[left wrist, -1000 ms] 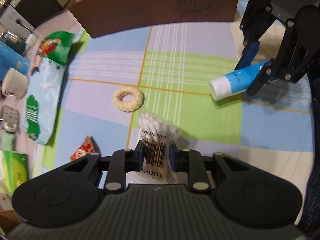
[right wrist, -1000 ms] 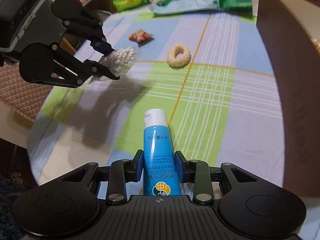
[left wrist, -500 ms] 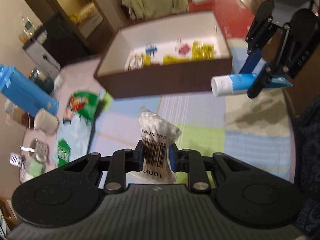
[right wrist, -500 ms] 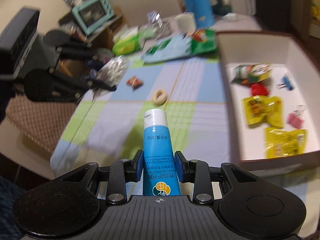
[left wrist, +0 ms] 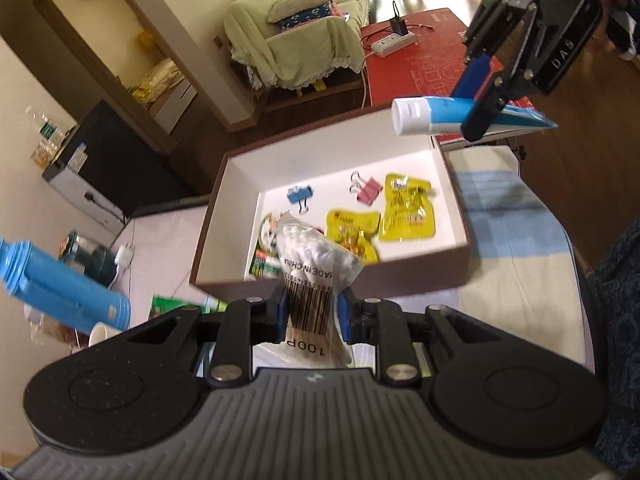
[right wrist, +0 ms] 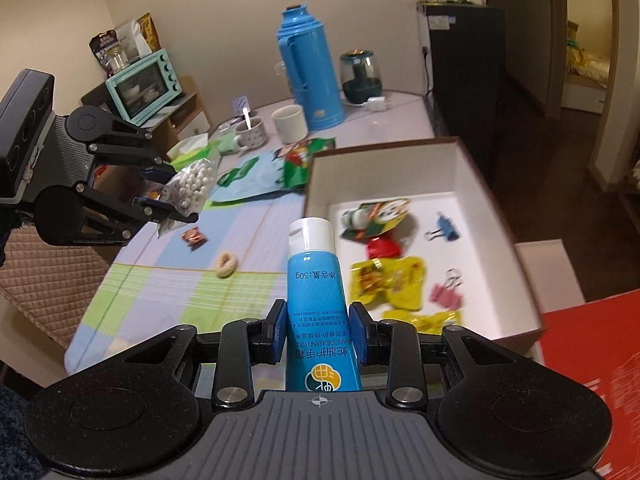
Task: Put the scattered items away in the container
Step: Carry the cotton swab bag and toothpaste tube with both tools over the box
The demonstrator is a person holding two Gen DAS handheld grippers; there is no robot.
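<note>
My left gripper (left wrist: 311, 314) is shut on a clear bag of cotton swabs (left wrist: 316, 264), held in the air just short of the brown box (left wrist: 332, 280). The same bag of cotton swabs (right wrist: 192, 186) and left gripper (right wrist: 166, 196) show at the left of the right wrist view. My right gripper (right wrist: 318, 330) is shut on a blue hand cream tube (right wrist: 318, 300) with a white cap, raised near the box's (right wrist: 308, 192) near corner. That tube (left wrist: 436, 114) hangs above the box's far right corner in the left wrist view. Inside lie yellow snack packets (left wrist: 408, 208), binder clips (left wrist: 300, 196) and other packets.
On the checked cloth lie a cream ring (right wrist: 227, 265) and a small red packet (right wrist: 194, 237). Green-and-white bags (right wrist: 264, 168), a blue thermos (right wrist: 310, 68), mugs (right wrist: 290, 123) and a tissue pack (right wrist: 188, 146) crowd the table's far side. A red surface (right wrist: 592, 384) sits at the right.
Both grippers have risen from the cloth and swung toward the box with their loads. The box interior now fills the view; the cream ring and red packet stay on the cloth.
</note>
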